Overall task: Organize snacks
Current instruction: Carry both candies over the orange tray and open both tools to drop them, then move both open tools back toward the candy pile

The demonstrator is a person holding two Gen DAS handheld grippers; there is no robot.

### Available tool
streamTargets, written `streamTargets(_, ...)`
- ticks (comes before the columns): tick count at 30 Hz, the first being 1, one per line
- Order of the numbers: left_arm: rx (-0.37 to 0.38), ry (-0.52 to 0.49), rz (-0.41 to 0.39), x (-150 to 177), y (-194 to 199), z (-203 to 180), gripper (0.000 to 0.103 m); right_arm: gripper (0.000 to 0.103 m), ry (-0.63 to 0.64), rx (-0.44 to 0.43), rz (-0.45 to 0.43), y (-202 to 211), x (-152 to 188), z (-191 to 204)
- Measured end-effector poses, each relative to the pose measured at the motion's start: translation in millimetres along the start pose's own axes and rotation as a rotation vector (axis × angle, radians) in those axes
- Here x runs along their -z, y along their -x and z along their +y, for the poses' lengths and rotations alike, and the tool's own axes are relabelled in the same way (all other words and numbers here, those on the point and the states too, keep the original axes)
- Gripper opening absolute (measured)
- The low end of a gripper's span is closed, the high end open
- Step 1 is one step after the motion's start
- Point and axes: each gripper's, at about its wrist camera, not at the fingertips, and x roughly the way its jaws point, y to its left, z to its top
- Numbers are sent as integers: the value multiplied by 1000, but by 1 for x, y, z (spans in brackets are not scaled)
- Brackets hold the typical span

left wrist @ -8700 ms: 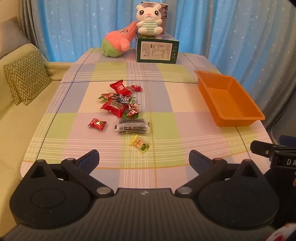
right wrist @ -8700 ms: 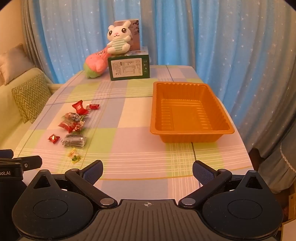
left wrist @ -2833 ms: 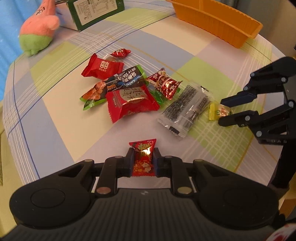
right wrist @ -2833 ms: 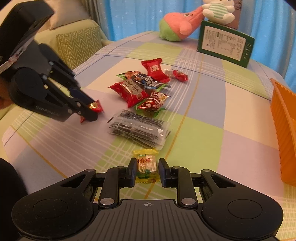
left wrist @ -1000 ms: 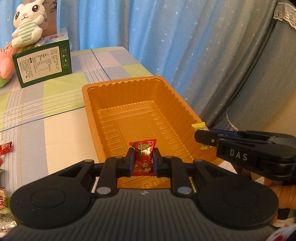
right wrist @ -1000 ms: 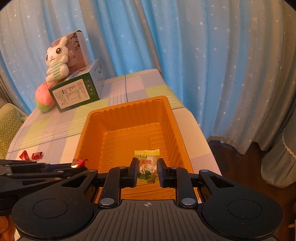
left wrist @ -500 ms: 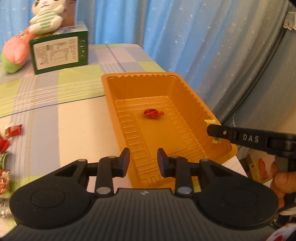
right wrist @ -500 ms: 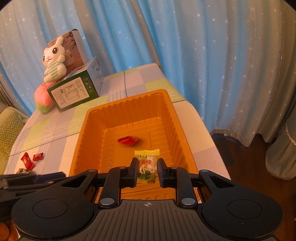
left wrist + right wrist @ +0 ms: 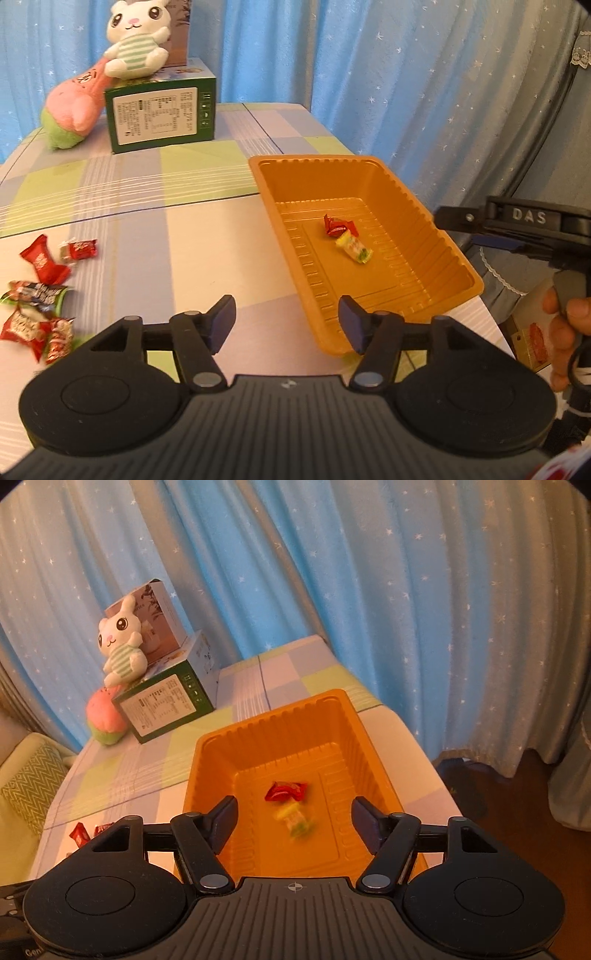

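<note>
Left wrist cam sits behind its own hand-held gripper, off the near-left corner of the orange tray, looking down and across the worktop toward the curtains. Right wrist cam hovers close over the tray's near end, looking along it toward the green box. Both views catch the tray, the two candies inside, the box and the bunny plush.

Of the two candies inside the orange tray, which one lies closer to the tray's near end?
The yellow-green candy. In the orange tray it lies just nearer the camera than the red candy, which sits next to it, further in.
</note>
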Motion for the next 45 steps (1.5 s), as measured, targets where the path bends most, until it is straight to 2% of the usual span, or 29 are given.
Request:
streamTargets(11,-18,40,-30,23,49,26,68,68,52,55,42,47,49,36)
streamTargets(19,-49,68,-48,43,86,49,71,68,108,52,67,69,80,69)
streamTargets(33,-121,97,-53,77,125,90,75,68,173,-3,101,79,111,115)
streamTargets(45,-218,145,-47,99,151,150,75,68,266,-75,137,62,130,164)
